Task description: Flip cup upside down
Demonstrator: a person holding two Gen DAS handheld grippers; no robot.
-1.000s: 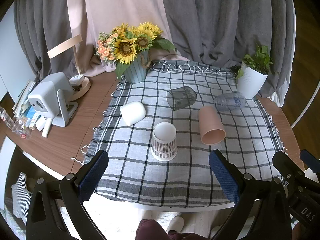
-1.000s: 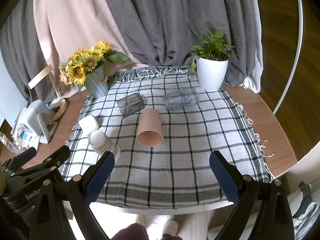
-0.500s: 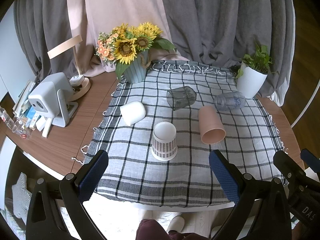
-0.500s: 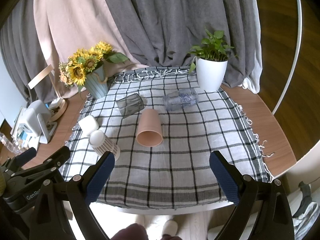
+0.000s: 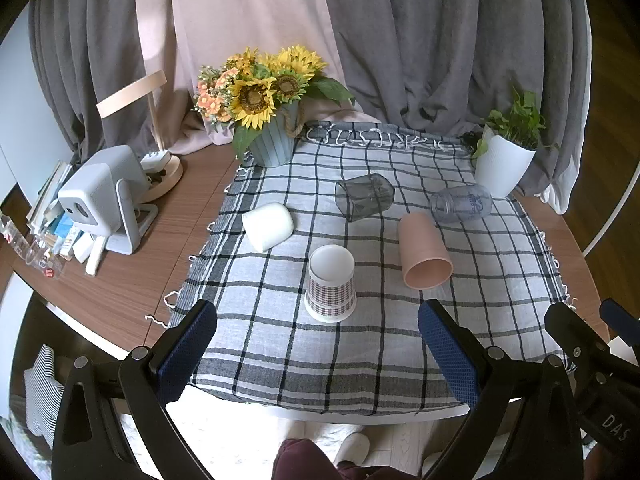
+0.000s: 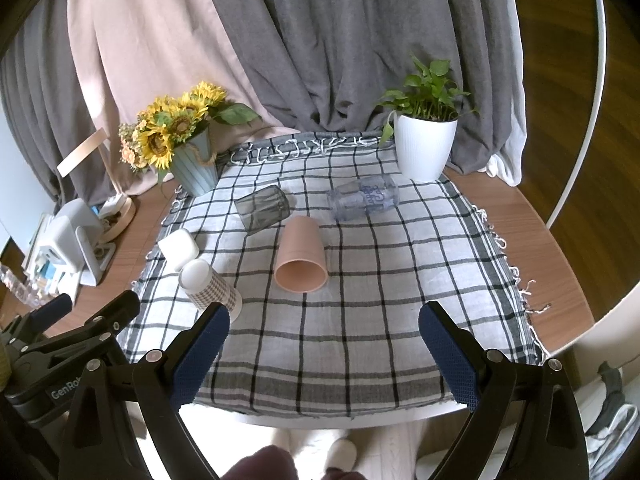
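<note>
Right wrist view shows "GenRo" on the wide-apart left gripper [image 6: 64,312]; right gripper [image 6: 323,350] gapes too, near the clear cup with blue writing [image 6: 363,197].

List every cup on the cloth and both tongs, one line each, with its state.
Patterned paper cup: standing upside down.
Pink cup: on its side, mouth toward camera.
White cup: on its side.
Grey glass: on its side.
Clear glass: on its side.
Left tongs: open, empty.
Right tongs: open, empty.

A wooden table [image 5: 132,280] is covered by a checked cloth [image 5: 360,344]; a sunflower pot [image 5: 274,142], a plant pot [image 5: 502,164] and a projector [image 5: 102,196] are set on it.
</note>
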